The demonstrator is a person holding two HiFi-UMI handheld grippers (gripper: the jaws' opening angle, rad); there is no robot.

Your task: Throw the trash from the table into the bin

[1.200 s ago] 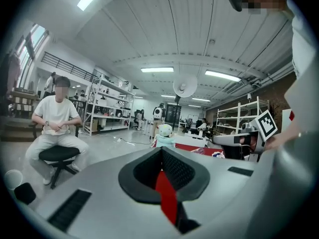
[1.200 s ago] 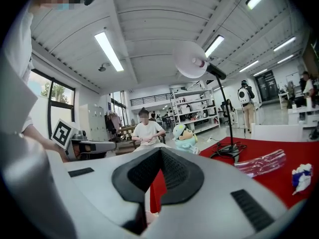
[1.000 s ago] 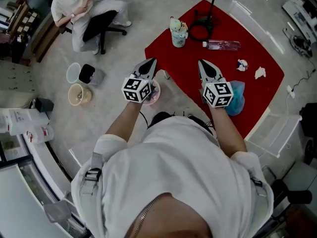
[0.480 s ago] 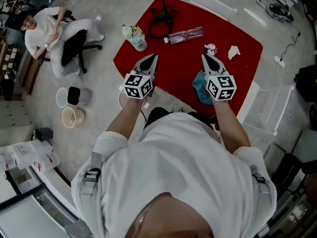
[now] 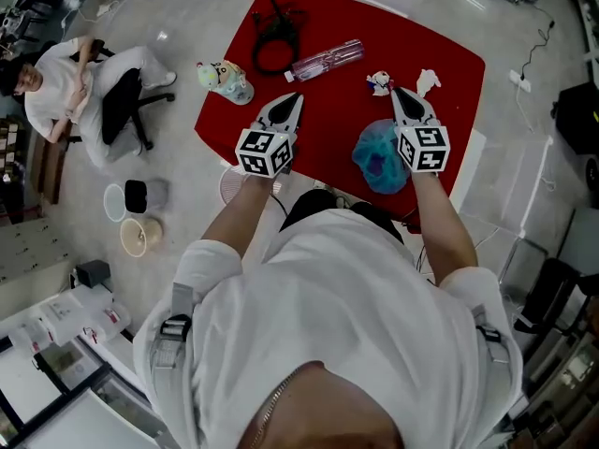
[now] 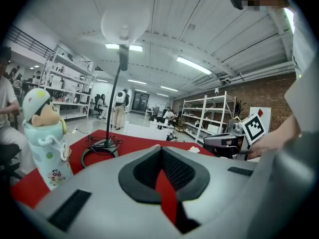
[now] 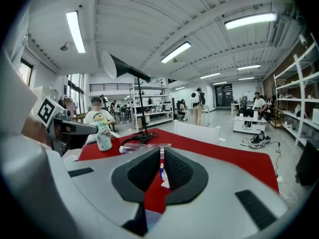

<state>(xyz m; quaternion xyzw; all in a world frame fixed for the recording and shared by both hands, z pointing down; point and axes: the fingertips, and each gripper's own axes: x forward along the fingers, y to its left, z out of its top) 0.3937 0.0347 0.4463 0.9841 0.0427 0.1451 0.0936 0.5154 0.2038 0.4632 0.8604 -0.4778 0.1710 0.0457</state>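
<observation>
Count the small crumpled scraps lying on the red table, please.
2: a white paper scrap near the far edge, and a printed scrap just left of it. The right claw may hide more.

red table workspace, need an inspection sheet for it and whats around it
surface: red table, mostly bare in the middle
job's things: crumpled white paper and small printed wrapper at the far side; blue plastic bag at the near edge; clear plastic bottle lying down; tan bucket and black bin on the floor to the left
clutter: cartoon-figure cup, lamp stand
grippers: left gripper and right gripper both shut and empty, over the table
cables: black cable coiled round the lamp base; floor cable at upper right
surroundings: seated person on an office chair
</observation>
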